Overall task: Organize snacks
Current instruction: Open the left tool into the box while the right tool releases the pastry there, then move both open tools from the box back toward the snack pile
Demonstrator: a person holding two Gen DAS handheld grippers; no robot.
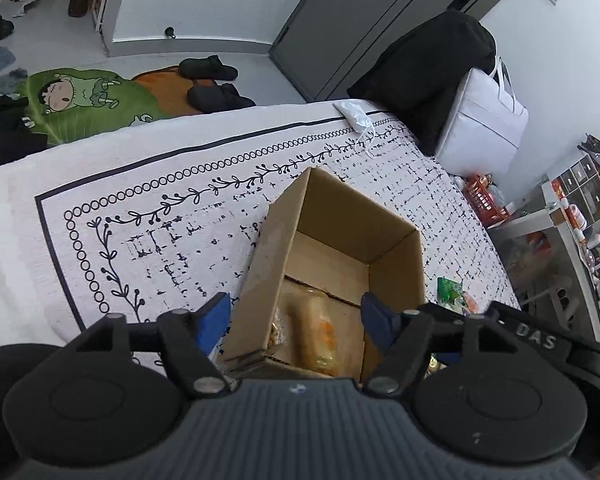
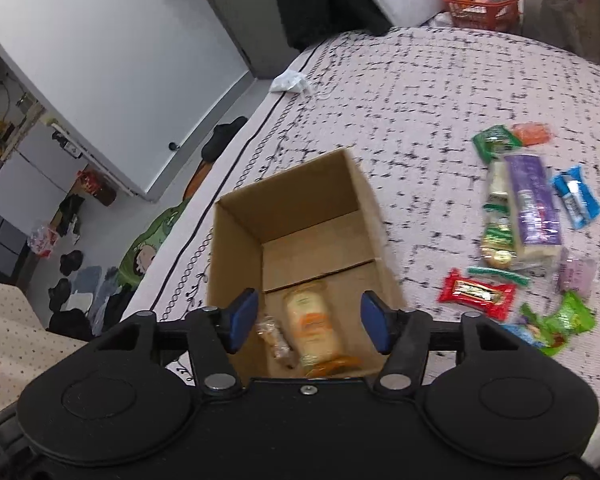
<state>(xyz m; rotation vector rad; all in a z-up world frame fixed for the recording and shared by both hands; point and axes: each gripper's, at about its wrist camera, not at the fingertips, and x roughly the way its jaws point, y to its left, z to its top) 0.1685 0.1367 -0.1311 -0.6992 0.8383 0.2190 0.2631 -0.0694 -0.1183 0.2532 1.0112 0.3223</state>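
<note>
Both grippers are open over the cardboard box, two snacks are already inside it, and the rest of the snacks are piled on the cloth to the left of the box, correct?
Not quite: the loose snacks lie on the cloth to the right of the cardboard box, as the right wrist view shows. The rest holds: left gripper and right gripper are open, two snacks inside.

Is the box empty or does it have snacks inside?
Not empty. The open box has two wrapped snacks on its floor: a pale one and a small brown one.
</note>
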